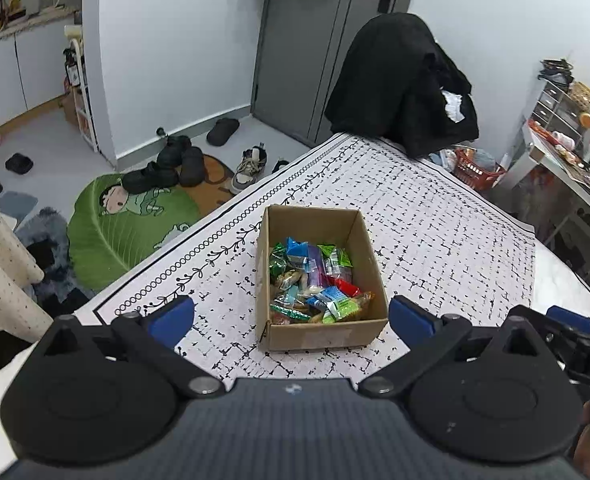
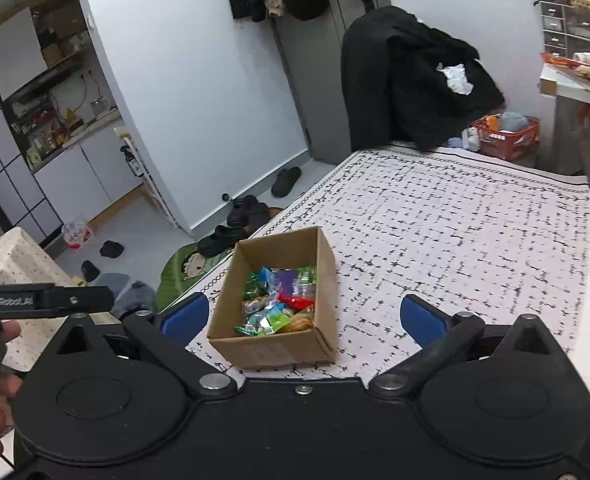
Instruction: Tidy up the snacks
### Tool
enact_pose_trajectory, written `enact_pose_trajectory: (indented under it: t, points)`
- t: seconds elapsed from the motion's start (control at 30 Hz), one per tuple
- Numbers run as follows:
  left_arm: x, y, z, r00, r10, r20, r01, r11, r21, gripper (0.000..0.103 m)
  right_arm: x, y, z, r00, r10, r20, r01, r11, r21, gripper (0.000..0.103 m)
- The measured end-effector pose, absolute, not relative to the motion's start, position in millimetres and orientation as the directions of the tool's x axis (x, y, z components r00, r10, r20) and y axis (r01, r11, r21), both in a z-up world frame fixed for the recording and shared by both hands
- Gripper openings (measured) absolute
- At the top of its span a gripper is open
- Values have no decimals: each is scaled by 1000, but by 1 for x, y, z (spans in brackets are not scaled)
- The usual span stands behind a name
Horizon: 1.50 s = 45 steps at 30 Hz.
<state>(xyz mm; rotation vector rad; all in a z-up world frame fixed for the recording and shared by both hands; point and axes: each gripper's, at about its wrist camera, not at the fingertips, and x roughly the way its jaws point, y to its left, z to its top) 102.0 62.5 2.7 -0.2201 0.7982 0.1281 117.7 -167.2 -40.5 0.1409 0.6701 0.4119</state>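
With the snacks [image 1: 315,280] heaped inside the cardboard box [image 1: 369,264] on the patterned tablecloth [image 1: 435,216], the left gripper [image 1: 291,312] and right gripper [image 2: 303,316] both gape empty, so the task looks finished, leaving only withdrawal.

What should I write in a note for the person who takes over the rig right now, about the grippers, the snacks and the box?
Left hand-held gripper: open, nothing between its blue pads.
Right hand-held gripper: open, also empty.
Cardboard box: stands open on the patterned tablecloth, near its edge, in front of both grippers.
Snacks: mixed colourful packets, all inside the box; none seen loose on the cloth.
Done: snacks appear collected in the box.
Left: probably nothing, or only to tidy the packets; please check outside the views.
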Motion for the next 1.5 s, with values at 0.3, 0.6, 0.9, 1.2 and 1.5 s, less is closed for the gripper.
enact_pose_trajectory:
  t: [0.3, 0.6, 0.9, 1.2, 1.5]
  points:
    - [61, 65, 8, 724, 53, -687, -193, 973, -129, 103, 86, -178, -32, 719, 416, -557, -333, 909, 249, 103]
    - [27, 72, 13, 758, 67, -649, -213, 965, -149, 103, 54, -180, -26, 746, 395, -537, -351, 918, 187, 103]
    - [7, 61, 17, 780, 52, -624, -180, 973, -144, 103, 31, -189, -23, 761, 382, -524, -347, 923, 168, 103]
    - [-12, 62, 15, 776, 41, -629, -158, 979, -131, 103, 15, -193, -16, 776, 377, -506, -354, 924, 146, 103]
    - [-18, 65, 12, 771, 40, -636, -157, 979, -129, 103, 11, -190, -19, 769, 385, -510, -366, 920, 143, 103]
